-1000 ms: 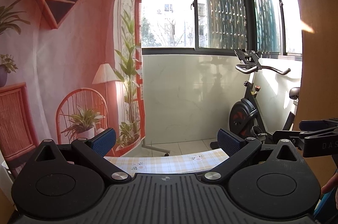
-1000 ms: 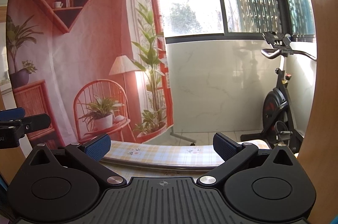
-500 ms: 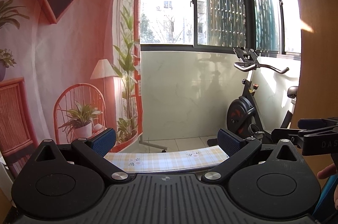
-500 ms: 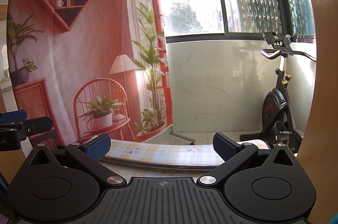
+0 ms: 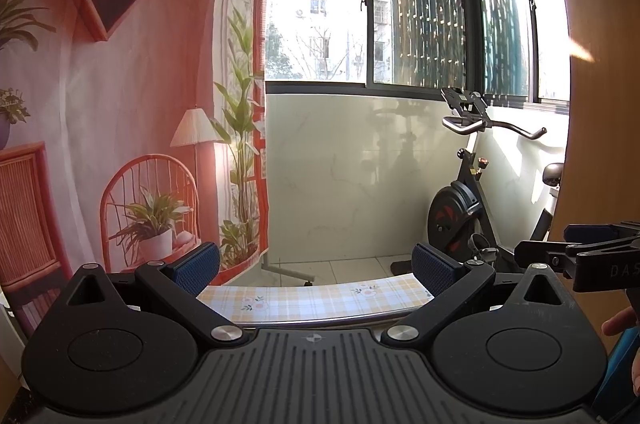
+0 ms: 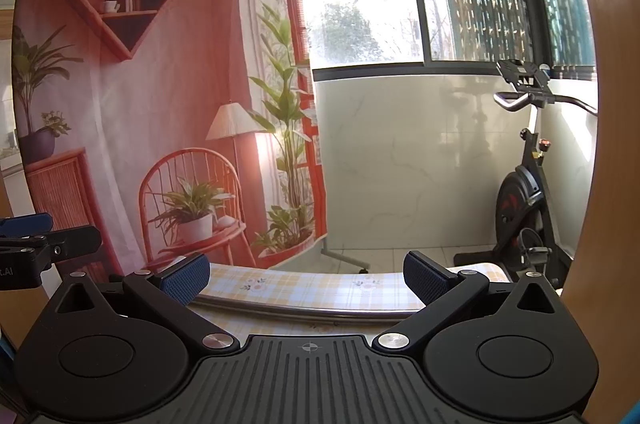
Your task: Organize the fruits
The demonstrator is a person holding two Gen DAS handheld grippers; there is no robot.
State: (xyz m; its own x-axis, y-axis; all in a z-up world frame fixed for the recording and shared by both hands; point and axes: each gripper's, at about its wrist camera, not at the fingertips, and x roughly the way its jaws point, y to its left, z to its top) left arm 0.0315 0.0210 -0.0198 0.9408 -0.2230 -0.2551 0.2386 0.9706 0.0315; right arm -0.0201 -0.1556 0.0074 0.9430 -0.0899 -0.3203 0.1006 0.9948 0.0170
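Left wrist: claw (image 5: pixel 316 270) wide, no fruit.

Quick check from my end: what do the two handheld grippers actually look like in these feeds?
Both match: the left gripper and right gripper have matte black ribbed bodies, round discs either side, silver pivot bolts, and angled black fingers tipped with textured blue pads. White lettering marks the side of each, only partly readable. No cables show.
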